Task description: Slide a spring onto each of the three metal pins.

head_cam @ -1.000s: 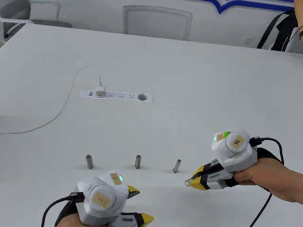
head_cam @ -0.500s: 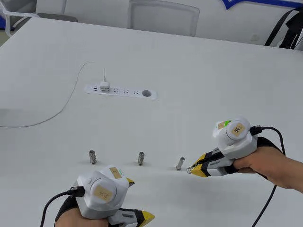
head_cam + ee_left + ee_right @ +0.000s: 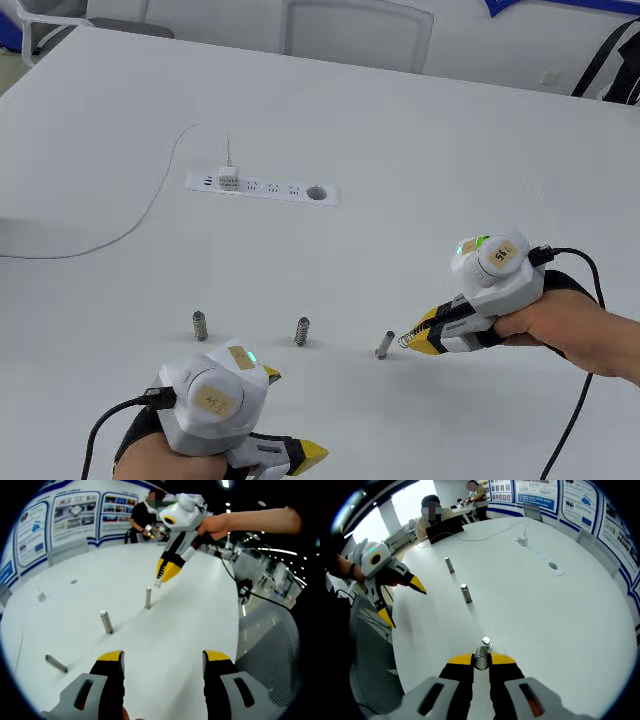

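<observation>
The small silver coil spring is pinched between the jaws of our yellow-tipped right gripper, just right of the bare metal pin. Our yellow-tipped left gripper hangs near us, jaws apart. The middle pin and left pin wear springs.

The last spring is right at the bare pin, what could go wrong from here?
The spring sticks out past the tips of the right gripper, so it may bend or pop out if it meets the bare pin off-centre. The left gripper is open and away from the pin, so a sideways push might tip it.
</observation>
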The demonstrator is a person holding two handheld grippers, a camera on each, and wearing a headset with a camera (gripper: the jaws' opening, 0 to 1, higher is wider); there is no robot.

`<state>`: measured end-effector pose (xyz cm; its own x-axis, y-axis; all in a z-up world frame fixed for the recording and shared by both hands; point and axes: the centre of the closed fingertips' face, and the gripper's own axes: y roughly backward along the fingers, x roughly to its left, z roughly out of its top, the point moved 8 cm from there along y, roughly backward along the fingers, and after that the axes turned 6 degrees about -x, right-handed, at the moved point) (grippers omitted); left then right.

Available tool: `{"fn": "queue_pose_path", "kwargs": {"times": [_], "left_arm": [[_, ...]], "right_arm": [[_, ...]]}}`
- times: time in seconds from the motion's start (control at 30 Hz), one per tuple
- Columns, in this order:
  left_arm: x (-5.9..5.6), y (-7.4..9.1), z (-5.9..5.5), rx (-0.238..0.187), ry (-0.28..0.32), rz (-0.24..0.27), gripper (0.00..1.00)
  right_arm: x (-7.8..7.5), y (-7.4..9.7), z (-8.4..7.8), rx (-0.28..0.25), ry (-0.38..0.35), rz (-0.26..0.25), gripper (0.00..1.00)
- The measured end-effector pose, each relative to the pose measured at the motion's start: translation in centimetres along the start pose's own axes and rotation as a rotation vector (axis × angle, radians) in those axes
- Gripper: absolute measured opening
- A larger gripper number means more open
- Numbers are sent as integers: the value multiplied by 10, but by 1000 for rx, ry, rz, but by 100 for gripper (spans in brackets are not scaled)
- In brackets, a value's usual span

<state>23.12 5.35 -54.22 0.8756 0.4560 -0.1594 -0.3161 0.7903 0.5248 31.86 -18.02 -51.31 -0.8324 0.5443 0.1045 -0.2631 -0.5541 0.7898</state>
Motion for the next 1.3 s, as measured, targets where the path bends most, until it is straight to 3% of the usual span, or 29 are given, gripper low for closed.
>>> {"fn": "queue_pose_path", "kwargs": {"times": [0.5,1.3], "left_arm": [[0,5,-1,-5,13,5,65],[1,9,-9,1,42,3,64]], "right_arm": [[-8,-9,8,14,16,13,13],[-6,-25,14,36,43,39,13]]}}
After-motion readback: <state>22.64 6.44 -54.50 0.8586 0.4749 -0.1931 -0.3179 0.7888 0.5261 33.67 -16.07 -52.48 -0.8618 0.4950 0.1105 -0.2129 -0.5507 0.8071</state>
